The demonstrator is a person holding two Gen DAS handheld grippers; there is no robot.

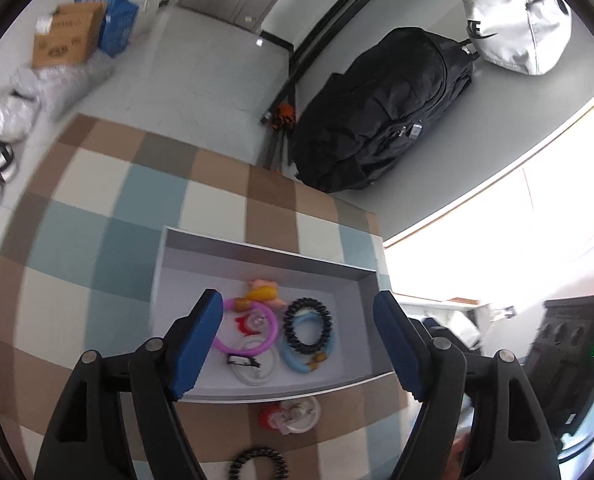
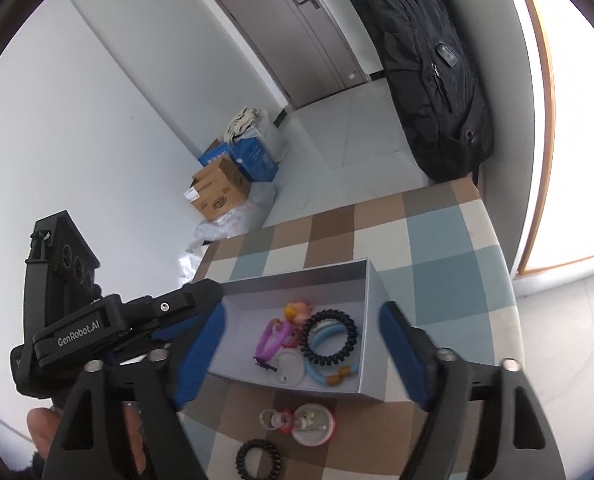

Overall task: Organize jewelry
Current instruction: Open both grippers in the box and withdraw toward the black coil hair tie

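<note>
A: State the condition of the left gripper [image 1: 299, 344]

B: Its blue-padded jaws stand spread wide, with nothing between the pads. It hangs above the near half of the grey box [image 1: 257, 250], pointing down at the contents

A: And the right gripper [image 2: 303, 354]?

B: Jaws also spread wide, nothing pinched. It hangs over the near wall of the same box. The left gripper's body shows at the left edge of the right wrist view, with a hand [image 2: 43, 428] below it

A: Location of the jewelry?

B: Most pieces lie inside the box, grouped toward its near side. A black spiral band [image 1: 308, 326] lies on top of a light blue ring [image 1: 309, 354] that carries an amber bead. Just beside them on the left lies a purple ring [image 1: 253, 334], overlapping a white ring [image 1: 257, 368] with a small black clip on it. A pink and yellow ornament [image 1: 263, 292] sits behind the purple ring, toward the middle of the box

A: Items outside the box?

B: Two. A white and red ring with charms [image 1: 293, 414] lies on the checked tablecloth [image 1: 97, 240], just in front of the box's near wall. A second black spiral band [image 1: 259, 464] lies nearer the camera, apart from the box

A: Surroundings?

B: A black backpack [image 1: 381, 112] stands on the floor past the table's far edge, and cardboard boxes [image 1: 67, 36] sit by the wall
</note>
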